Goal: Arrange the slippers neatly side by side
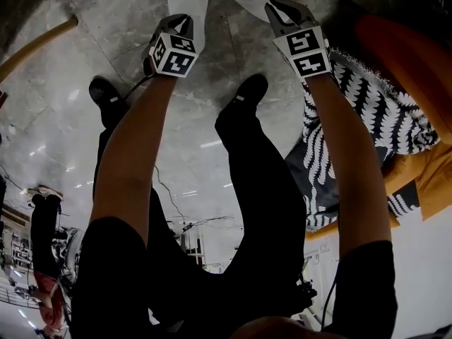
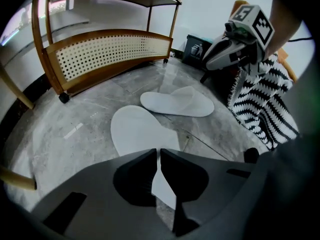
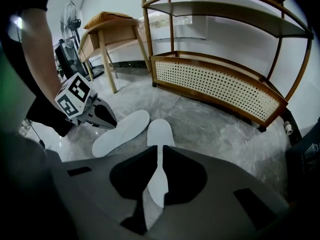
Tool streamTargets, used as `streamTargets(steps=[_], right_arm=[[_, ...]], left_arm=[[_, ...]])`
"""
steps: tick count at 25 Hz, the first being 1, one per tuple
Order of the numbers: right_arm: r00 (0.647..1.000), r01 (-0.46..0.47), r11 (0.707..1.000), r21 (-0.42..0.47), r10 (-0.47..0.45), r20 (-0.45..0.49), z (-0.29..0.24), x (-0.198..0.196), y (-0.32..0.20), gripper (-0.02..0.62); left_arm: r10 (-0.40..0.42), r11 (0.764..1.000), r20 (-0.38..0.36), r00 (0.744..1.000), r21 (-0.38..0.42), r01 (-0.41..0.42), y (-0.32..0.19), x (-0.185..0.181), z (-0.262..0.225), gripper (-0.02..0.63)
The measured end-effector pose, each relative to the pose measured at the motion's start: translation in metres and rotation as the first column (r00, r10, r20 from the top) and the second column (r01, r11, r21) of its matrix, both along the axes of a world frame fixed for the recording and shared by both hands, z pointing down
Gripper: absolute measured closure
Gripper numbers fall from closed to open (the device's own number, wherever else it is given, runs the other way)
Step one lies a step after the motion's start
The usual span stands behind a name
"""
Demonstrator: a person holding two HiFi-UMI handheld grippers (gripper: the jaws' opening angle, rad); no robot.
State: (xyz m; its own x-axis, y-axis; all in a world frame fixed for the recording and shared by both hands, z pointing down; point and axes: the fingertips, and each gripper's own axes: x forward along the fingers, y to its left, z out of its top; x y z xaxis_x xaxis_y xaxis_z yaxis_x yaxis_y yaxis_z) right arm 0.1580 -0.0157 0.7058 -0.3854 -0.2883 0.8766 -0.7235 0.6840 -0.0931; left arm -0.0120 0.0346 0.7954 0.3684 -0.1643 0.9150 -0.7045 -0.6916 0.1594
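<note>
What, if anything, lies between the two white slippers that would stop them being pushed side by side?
Nothing visible does. One white slipper and the other slipper lie at an angle, close together at one end, with only bare marble floor between them. The rattan shelf and the black-and-white blanket stand off to the sides.

Stretches the left forearm (image 1: 134,154) and right forearm (image 1: 347,161) out, bare, side by side and apart. Points the left tool (image 1: 182,24) steeply down with jaws almost touching. Angles the right tool (image 1: 280,8) down likewise, with only a slit between its jaws.
</note>
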Motion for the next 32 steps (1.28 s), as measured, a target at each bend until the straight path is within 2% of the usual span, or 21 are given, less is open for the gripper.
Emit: streamTargets(steps=[4, 9, 12, 17, 19, 22, 25, 28, 30, 32], right_arm=[[1.000, -0.004, 1.000, -0.004, 0.004, -0.003, -0.001, -0.001, 0.001, 0.554], [1.000, 0.014, 1.000, -0.003, -0.014, 0.000, -0.003, -0.002, -0.001, 0.554], [1.000, 0.012, 1.000, -0.003, -0.012, -0.005, -0.005, 0.002, -0.005, 0.554], [0.999, 0.030, 1.000, -0.009, -0.030, -0.013, -0.010, 0.005, -0.004, 0.554], [0.998, 0.056, 0.998, -0.008, -0.056, -0.019, -0.011, 0.004, -0.007, 0.554], [0.984, 0.170, 0.985, -0.010, -0.170, -0.044, -0.009, 0.001, -0.003, 0.550], [0.948, 0.312, 0.949, -0.034, -0.313, -0.050, -0.005, -0.010, 0.001, 0.469], [0.886, 0.455, 0.889, -0.057, -0.458, -0.066, -0.001, -0.018, -0.001, 0.454], [0.810, 0.574, 0.815, -0.083, -0.580, -0.089, 0.005, -0.021, -0.001, 0.454], [0.702, 0.693, 0.710, -0.123, -0.704, -0.108, 0.014, -0.023, 0.003, 0.454]], left_arm=[[-0.065, 0.998, -0.027, 0.998, -0.029, 0.064, 0.003, 0.005, -0.003, 0.569], [-0.019, 1.000, -0.012, 1.000, -0.015, 0.018, 0.004, 0.005, -0.004, 0.568], [-0.017, 1.000, -0.005, 1.000, -0.011, 0.017, 0.001, 0.003, -0.007, 0.537], [-0.023, 1.000, 0.011, 1.000, -0.009, 0.023, 0.001, -0.005, -0.010, 0.552], [-0.013, 1.000, 0.002, 1.000, 0.003, 0.013, -0.001, -0.006, -0.014, 0.551], [0.042, 0.998, -0.049, 0.998, 0.048, -0.039, -0.001, 0.001, -0.029, 0.532], [0.100, 0.990, -0.131, 0.986, 0.112, -0.086, -0.002, 0.008, -0.050, 0.532], [0.174, 0.975, -0.195, 0.965, 0.175, -0.140, 0.002, 0.012, -0.068, 0.558], [0.202, 0.966, -0.207, 0.957, 0.203, -0.160, 0.003, 0.006, -0.074, 0.577], [0.192, 0.966, -0.229, 0.954, 0.217, -0.142, 0.000, -0.003, -0.077, 0.582]])
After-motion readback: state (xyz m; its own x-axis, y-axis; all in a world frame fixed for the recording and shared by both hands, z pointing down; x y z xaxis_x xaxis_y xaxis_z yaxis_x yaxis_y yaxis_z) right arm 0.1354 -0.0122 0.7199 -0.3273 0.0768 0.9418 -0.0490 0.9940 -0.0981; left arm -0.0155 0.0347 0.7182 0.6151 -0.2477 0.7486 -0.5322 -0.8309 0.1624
